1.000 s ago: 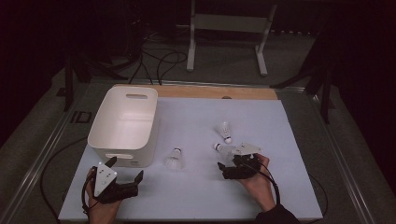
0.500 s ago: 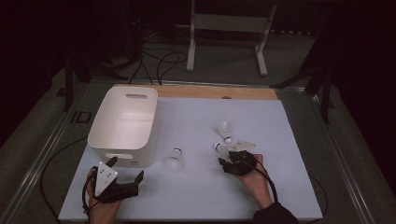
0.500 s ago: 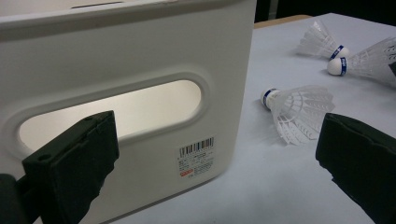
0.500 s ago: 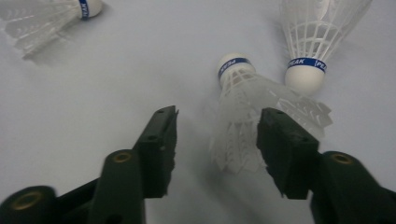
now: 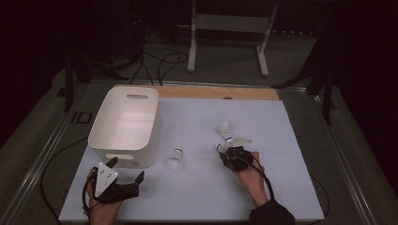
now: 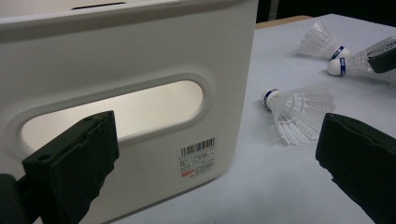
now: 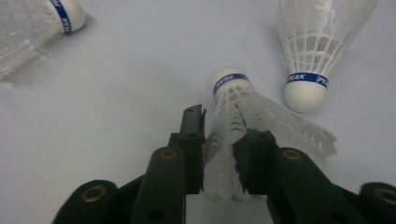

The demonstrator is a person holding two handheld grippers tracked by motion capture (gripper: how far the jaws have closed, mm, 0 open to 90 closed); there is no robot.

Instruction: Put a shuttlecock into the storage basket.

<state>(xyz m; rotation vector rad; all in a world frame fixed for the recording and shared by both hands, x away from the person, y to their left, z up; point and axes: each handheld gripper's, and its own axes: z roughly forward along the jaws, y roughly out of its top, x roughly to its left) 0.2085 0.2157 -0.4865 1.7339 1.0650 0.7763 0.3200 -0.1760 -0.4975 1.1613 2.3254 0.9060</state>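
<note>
Three white shuttlecocks with blue-banded corks lie on the pale table (image 5: pixel 281 187). My right gripper (image 5: pixel 224 153) (image 7: pixel 224 140) has just been closing its jaws, and they now pinch the feather skirt of one shuttlecock (image 7: pixel 232 83) (image 5: pixel 219 147), whose cork points away from me. A second shuttlecock (image 5: pixel 226 130) (image 7: pixel 308 51) stands just beyond it. The third shuttlecock (image 5: pixel 176 160) (image 6: pixel 299 109) lies to the left, near the white bin (image 5: pixel 124 124) (image 6: pixel 140 56). My left gripper (image 5: pixel 126 169) (image 6: pixel 219 135) rests open in front of the bin's handle slot.
The bin occupies the table's left side and looks empty from above. A wooden strip (image 5: pixel 216 92) runs along the far edge. Cables and a metal stand (image 5: pixel 225 28) lie on the floor beyond. The right gripper (image 6: pixel 383 58) shows far off in the left gripper view.
My right gripper has edged forward and to the left onto the nearest shuttlecock, and its jaws have closed on the feathers. The left gripper has stayed still.
</note>
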